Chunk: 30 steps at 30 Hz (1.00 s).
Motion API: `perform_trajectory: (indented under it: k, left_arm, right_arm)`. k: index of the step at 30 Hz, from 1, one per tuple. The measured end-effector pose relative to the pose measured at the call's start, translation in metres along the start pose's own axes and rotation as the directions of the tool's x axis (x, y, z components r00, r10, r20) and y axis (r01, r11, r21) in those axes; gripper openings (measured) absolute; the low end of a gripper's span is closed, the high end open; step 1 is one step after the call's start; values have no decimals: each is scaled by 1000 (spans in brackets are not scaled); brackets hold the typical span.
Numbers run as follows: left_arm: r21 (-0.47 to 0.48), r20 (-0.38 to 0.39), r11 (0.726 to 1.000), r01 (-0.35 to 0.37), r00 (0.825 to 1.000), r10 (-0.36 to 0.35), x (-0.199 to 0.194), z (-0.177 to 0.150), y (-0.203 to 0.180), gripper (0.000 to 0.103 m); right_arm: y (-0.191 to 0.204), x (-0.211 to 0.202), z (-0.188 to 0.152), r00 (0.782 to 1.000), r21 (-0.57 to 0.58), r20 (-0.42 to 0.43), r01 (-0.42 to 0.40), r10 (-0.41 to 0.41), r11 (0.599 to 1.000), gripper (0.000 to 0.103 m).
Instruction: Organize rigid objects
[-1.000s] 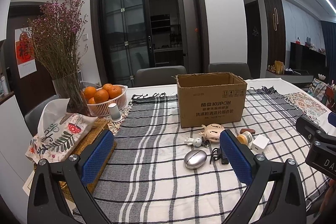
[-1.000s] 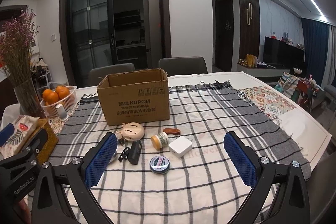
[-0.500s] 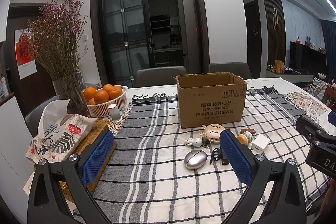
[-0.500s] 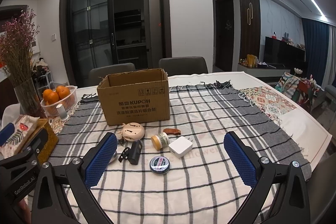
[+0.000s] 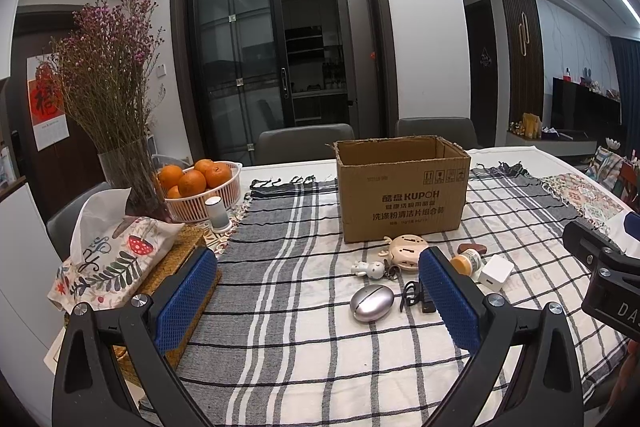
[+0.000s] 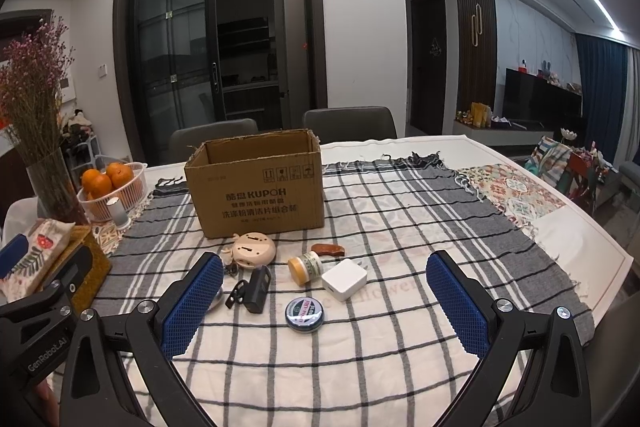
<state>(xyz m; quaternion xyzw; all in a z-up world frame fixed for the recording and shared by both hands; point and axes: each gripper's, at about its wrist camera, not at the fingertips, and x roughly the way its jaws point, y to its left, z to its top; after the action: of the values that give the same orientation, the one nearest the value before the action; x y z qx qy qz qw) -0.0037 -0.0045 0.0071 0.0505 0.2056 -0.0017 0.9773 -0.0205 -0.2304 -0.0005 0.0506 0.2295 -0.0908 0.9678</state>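
Observation:
An open cardboard box (image 5: 402,189) (image 6: 256,183) stands on the checked tablecloth. In front of it lie small items: a beige round gadget (image 6: 253,250), a silver oval case (image 5: 371,303), a small white figurine (image 5: 368,269), a black clip device (image 6: 256,289), a small yellow-lidded jar (image 6: 306,267), a white cube charger (image 6: 344,279), a round tin (image 6: 304,314) and a brown piece (image 6: 328,249). My left gripper (image 5: 316,301) is open and empty, above the cloth left of the items. My right gripper (image 6: 326,301) is open and empty, above the tin.
A basket of oranges (image 5: 200,187), a vase of dried flowers (image 5: 116,99), a small white cylinder (image 5: 218,213) and a tissue pack (image 5: 108,251) on a woven tray sit at the left. Chairs stand behind the table. The table edge (image 6: 600,235) runs at the right.

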Motion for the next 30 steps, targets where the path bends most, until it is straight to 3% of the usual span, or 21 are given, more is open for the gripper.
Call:
perform_trajectory:
  k: [16,30]
  left_arm:
    - [3,-24,1000,10,1000,-10,8,-4,-1,103]
    - [79,-165,992,100,983,-86,56,-23,-12,103]
  right_arm:
    - [1,6,-2,1000,-4,-16,-2,2,1000,103]
    - [5,49,-21,991,-10,-134,-18,16,1000,103]
